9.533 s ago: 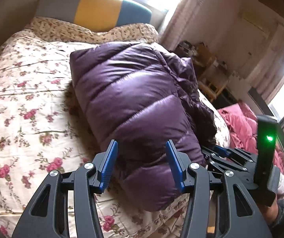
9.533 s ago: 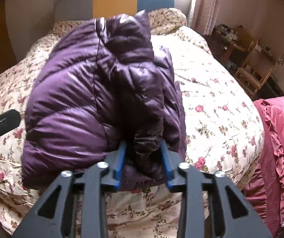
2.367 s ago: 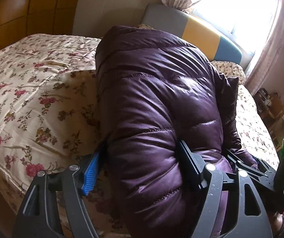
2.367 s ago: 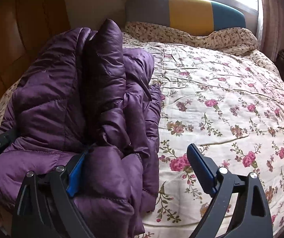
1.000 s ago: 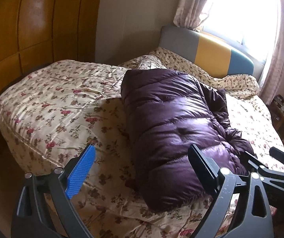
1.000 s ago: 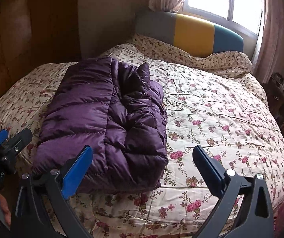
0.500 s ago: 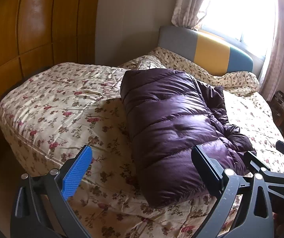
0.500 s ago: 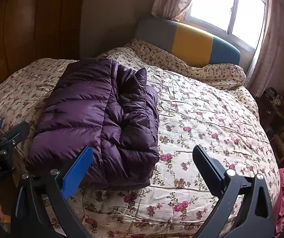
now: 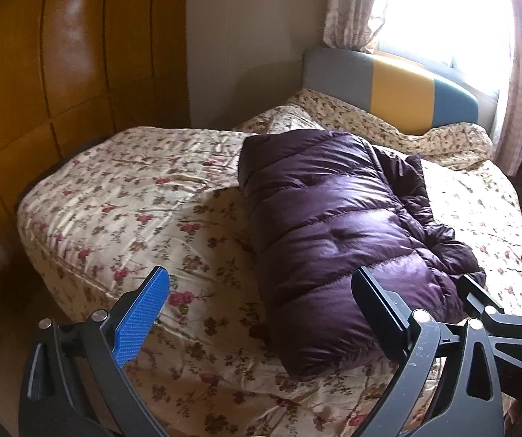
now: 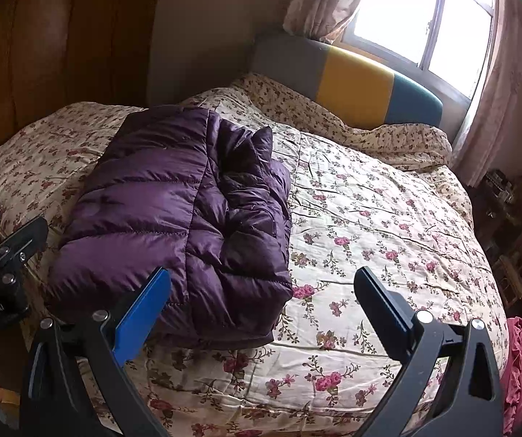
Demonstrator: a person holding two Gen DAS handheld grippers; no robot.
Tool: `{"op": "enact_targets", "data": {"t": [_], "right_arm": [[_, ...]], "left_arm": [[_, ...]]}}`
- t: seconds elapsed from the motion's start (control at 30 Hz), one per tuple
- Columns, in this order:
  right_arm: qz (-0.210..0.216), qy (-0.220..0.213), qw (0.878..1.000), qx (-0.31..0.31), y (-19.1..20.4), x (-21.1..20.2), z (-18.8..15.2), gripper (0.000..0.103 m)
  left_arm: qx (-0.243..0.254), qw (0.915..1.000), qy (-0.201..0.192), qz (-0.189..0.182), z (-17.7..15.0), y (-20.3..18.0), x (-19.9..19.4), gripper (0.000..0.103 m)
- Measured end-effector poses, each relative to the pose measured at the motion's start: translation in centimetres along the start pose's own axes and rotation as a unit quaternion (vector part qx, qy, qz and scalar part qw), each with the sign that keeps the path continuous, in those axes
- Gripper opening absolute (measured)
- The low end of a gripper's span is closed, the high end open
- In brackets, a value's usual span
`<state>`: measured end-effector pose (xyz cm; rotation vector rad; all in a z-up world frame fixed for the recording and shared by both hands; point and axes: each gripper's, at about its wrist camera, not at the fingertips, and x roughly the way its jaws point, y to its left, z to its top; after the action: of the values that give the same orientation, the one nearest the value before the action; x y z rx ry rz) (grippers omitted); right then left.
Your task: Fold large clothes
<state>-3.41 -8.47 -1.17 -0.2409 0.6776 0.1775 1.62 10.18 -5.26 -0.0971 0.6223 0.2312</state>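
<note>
Left wrist view showed the left gripper point(image 9: 259, 313) and right gripper point(image 10: 261, 315) spread wide, holding nothing, both withdrawn from the purple down jacket point(image 9: 337, 233). The jacket lay folded on the floral quilt point(image 10: 370, 218), short of the headboard point(image 10: 352, 83); the fold looked finished.

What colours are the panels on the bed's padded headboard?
Grey, yellow and teal-blue panels on the padded headboard, side by side; clearest in the right wrist view.
</note>
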Motion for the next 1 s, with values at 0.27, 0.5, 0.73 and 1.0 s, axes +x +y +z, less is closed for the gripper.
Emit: {"op": "enact_targets", "data": {"t": [0.27,0.5,0.73,1.0], "right_arm": [[0.002,0.000,1.000,-0.008,0.13,0.05,-0.37,0.100],[0.005,0.002,1.000,-0.005,-0.08,0.18,-0.63,0.100],[0.007,0.005,1.000,-0.004,-0.25,0.36,-0.80,0.100],[0.008,0.010,1.000,0.000,-0.47,0.63,-1.00,0.100]], "left_arm": [[-0.005,1.0000,-0.001,0.002,-0.05,0.20,-0.01,0.099],[-0.005,1.0000,0.004,0.000,-0.16,0.12,0.15,0.099],[0.000,1.0000,-0.002,0.002,-0.19,-0.18,-0.19,0.099],[0.007,0.9999,-0.008,0.004,-0.10,-0.43,-0.37,0.099]]}}
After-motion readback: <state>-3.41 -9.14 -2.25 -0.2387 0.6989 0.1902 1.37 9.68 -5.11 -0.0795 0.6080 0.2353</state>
